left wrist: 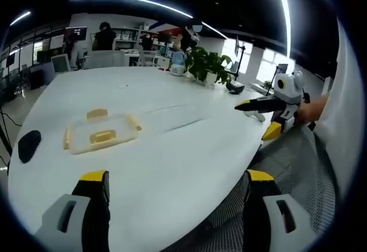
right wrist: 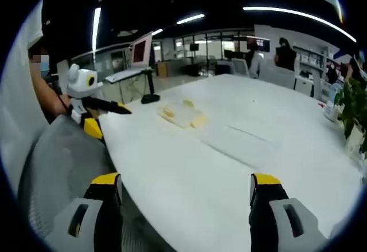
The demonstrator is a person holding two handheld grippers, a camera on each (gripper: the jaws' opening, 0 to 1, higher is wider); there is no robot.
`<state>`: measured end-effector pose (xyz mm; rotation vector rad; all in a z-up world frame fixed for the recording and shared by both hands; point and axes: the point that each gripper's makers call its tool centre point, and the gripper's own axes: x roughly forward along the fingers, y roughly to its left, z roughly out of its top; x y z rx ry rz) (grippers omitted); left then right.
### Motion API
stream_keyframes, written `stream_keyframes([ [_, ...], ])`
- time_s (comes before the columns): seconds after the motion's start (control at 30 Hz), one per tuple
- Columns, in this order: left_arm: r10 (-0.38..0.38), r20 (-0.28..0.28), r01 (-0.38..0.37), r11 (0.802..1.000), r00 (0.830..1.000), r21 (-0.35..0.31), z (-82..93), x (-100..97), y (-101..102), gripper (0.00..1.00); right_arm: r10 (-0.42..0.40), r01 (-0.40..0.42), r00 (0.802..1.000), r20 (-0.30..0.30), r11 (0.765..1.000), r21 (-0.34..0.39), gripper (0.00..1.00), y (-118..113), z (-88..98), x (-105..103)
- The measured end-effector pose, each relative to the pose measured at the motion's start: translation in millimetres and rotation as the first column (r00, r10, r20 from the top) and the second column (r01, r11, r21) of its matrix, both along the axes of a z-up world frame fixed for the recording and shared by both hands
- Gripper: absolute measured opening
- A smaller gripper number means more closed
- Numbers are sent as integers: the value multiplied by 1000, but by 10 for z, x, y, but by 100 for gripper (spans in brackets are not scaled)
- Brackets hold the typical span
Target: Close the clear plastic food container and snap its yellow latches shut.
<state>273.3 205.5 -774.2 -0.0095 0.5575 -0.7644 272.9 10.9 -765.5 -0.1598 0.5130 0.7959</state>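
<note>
The clear plastic food container point(left wrist: 102, 133) lies flat on the white table point(left wrist: 172, 143), with yellow latches point(left wrist: 97, 113) around its rim; whether they are snapped shut is too small to tell. It also lies far off as the container point(right wrist: 182, 114) in the right gripper view. My left gripper point(left wrist: 178, 192) stands open at the table's near edge, well short of the container. My right gripper point(right wrist: 186, 197) is open too, over the table edge. The right gripper point(left wrist: 269, 111) enters the left gripper view from the right; the left gripper point(right wrist: 94, 106) enters the right gripper view from the left.
A black computer mouse point(left wrist: 28, 145) lies left of the container. A potted plant point(left wrist: 206, 66) and a white bottle point(left wrist: 178, 67) stand at the far side. A grey mesh chair point(left wrist: 304, 166) sits by the table edge. People and desks fill the office behind.
</note>
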Motion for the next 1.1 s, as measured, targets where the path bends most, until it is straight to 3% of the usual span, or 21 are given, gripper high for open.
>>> stream_keyframes([
  [0.23,-29,-7,29,999,1000,-18,20,41,-2,99,10,-10,999,-39,1000,-14,93,24,-29,63],
  [0.43,-56,12,56,998,998,6,26,106,56,98,30,-30,999,-21,999,-13,92,147,46,240],
  [0.57,-43,8,43,999,999,12,19,149,110,98,77,-78,997,-19,995,-54,91,207,0,266],
  [1.1,-60,22,59,998,998,35,36,331,158,97,122,-123,992,-11,988,-89,88,270,34,461],
])
